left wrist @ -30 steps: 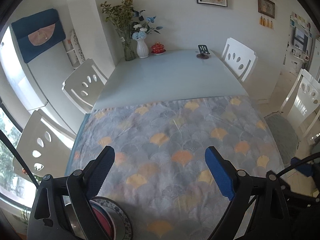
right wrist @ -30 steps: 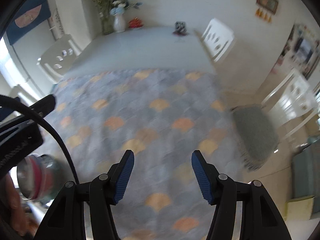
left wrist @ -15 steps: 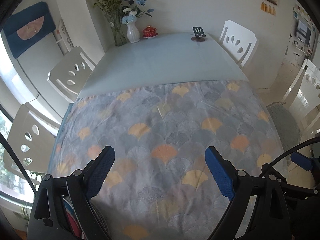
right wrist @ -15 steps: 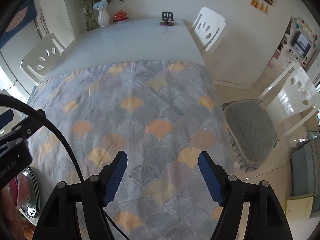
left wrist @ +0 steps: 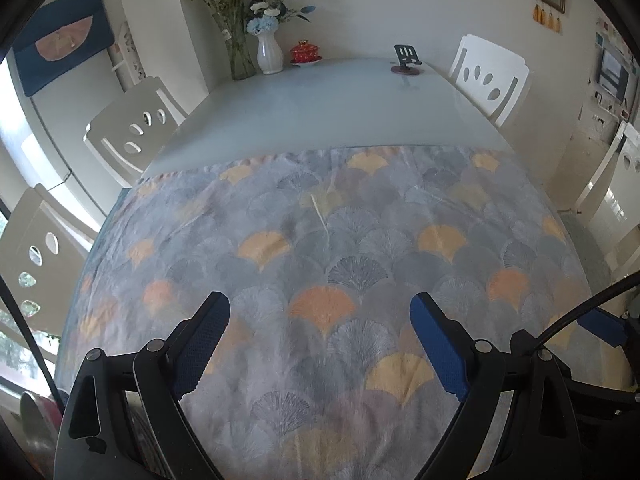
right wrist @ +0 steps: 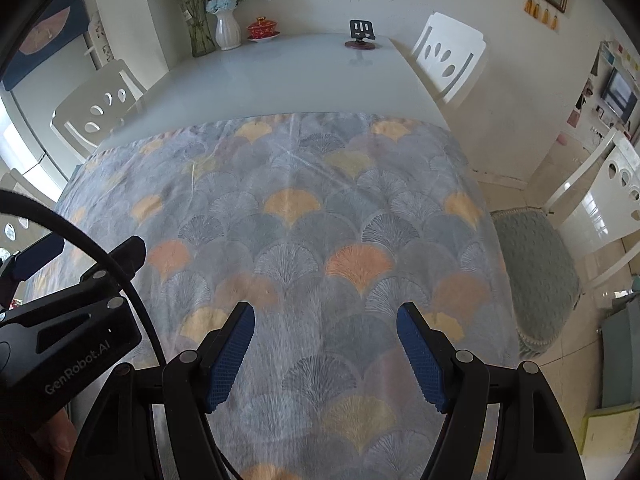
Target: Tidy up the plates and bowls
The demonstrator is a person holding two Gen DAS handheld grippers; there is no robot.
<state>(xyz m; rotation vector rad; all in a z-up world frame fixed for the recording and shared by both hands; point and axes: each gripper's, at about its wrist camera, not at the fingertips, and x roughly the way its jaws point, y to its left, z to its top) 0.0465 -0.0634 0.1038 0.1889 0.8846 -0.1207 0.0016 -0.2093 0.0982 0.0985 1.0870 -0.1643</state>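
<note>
Left gripper point(left wrist: 320, 336): fingers spread wide, nothing between them, held above the patterned cloth point(left wrist: 340, 264) on the desk point(left wrist: 320, 100). Blue pads point(left wrist: 438, 350) face inward.

Right gripper point(right wrist: 325, 354): fingers also wide apart and holding nothing, over the same cloth. In the right view the left gripper point(right wrist: 80, 252) shows to the left of the right fingers, close alongside, with a black cable point(right wrist: 132, 292) arcing over it.

Plates and bowls: hardly visible. In the left view, low and to the left of the left finger, behind the gripper body, a dark rounded shape with a touch of red point(left wrist: 36, 412) sits at the frame edge; too hidden and blurred to say whether it is a plate or a bowl. Nothing of the kind lies on the cloth ahead of either pair of fingers.

Far ahead of the fingers, at the desk's back edge: white vase point(left wrist: 269, 54) with flowers, glass vase point(left wrist: 240, 56) just left of it, red lidded cup point(left wrist: 305, 53) on a saucer just right, and a black stand point(left wrist: 406, 60) further right. White chairs point(left wrist: 490, 76) stand along both sides of the desk.
</note>
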